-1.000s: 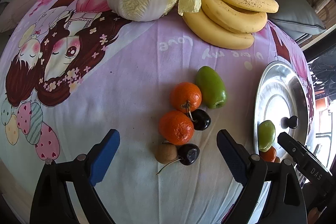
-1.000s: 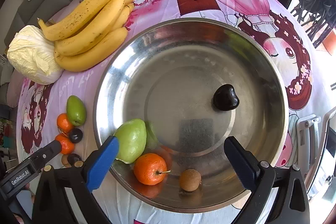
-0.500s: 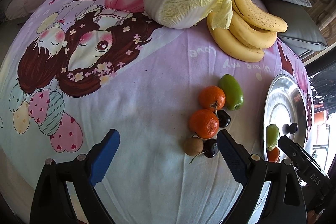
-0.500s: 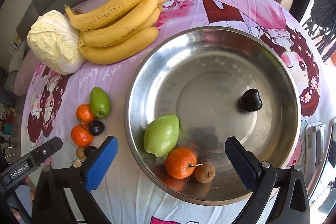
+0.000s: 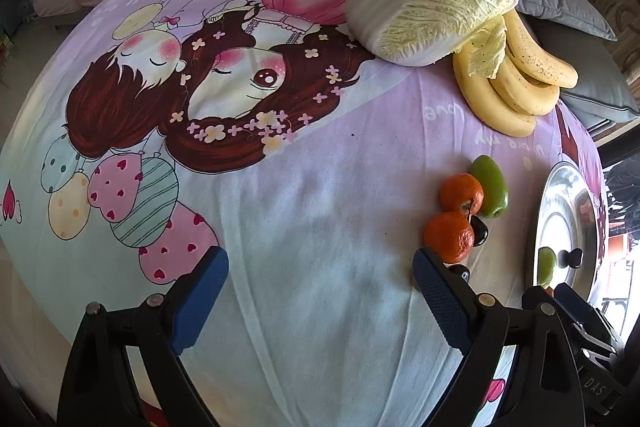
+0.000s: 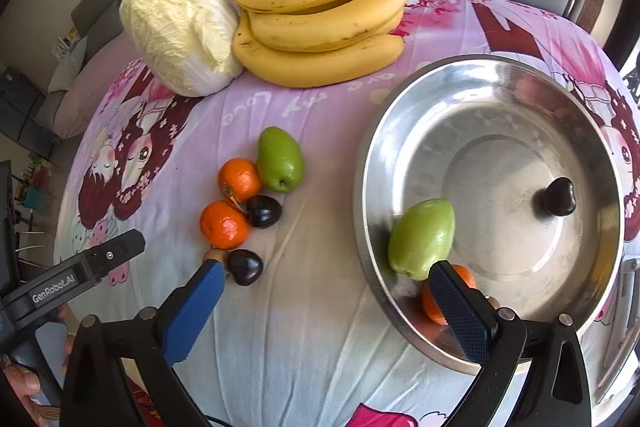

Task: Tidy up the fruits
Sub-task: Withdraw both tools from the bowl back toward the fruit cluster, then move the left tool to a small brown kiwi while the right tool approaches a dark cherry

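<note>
Both grippers have slid sideways across the table since the earlier frames: the left gripper (image 5: 320,291) now looks down on bare cartoon-print cloth (image 5: 280,227), with the fruit cluster pushed to the right of its view, and the right gripper (image 6: 320,299) has drifted off the steel bowl (image 6: 400,115) so that it straddles the bowl's near rim and the cloth. Each stands with its blue pads wide apart and nothing between them.

No fruit has changed place — the bowl holds a green mango (image 6: 422,239), a tangerine (image 6: 434,301) partly hidden behind a pad, and a dark cherry (image 6: 560,197). Waiting on the cloth are another green mango (image 6: 280,161), two tangerines (image 6: 239,179), two cherries (image 6: 262,211) and a small brown fruit (image 6: 215,255), with bananas (image 6: 320,27) and a napa cabbage (image 6: 180,27) behind.

Judging by this, the right gripper seems to be heading for the loose cluster — the sorting is partly done.

Readable writing: "GenRobot.AI" on the left gripper's side, "DAS" on the right one's, and "Love" printed upside down on the cloth.
</note>
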Tool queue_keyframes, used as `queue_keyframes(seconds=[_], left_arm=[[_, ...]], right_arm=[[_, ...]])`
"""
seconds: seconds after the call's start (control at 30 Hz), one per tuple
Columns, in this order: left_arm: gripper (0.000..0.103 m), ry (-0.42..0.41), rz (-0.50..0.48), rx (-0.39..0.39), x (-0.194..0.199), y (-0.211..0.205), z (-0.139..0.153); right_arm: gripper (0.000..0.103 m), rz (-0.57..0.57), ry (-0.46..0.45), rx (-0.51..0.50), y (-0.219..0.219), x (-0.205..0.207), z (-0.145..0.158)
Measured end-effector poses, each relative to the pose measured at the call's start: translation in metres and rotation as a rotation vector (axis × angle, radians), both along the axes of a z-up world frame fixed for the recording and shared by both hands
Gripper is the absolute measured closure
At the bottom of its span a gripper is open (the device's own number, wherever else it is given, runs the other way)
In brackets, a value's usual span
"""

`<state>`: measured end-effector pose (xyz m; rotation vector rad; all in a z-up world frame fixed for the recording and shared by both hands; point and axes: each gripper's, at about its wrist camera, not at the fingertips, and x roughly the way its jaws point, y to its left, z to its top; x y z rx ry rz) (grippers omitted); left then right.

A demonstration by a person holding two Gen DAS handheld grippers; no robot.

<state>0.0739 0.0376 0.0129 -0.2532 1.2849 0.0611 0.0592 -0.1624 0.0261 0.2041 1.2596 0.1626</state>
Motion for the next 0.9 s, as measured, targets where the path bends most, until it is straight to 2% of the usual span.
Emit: queue_keyframes(seconds=[0.43, 0.73, 0.9], left_arm=[[0.009, 0.043, 0.004, -0.008, 0.010, 0.000, -0.020], [0.009, 0.085, 0.010, -0.021, 0.017, 0.001, -0.036], [0.009, 0.125, 0.010, -0.082, 0.022, -0.002, -0.048]], right_arm=[[0.000, 0.074, 0.047, 0.028, 0.039, 0.001, -0.018], [0.000, 0.075, 0.080, 0.034, 0.042, 0.003, -0.034], [0.000, 0.065, 0.095, 0.050, 0.036, 0.004, -0.036]])
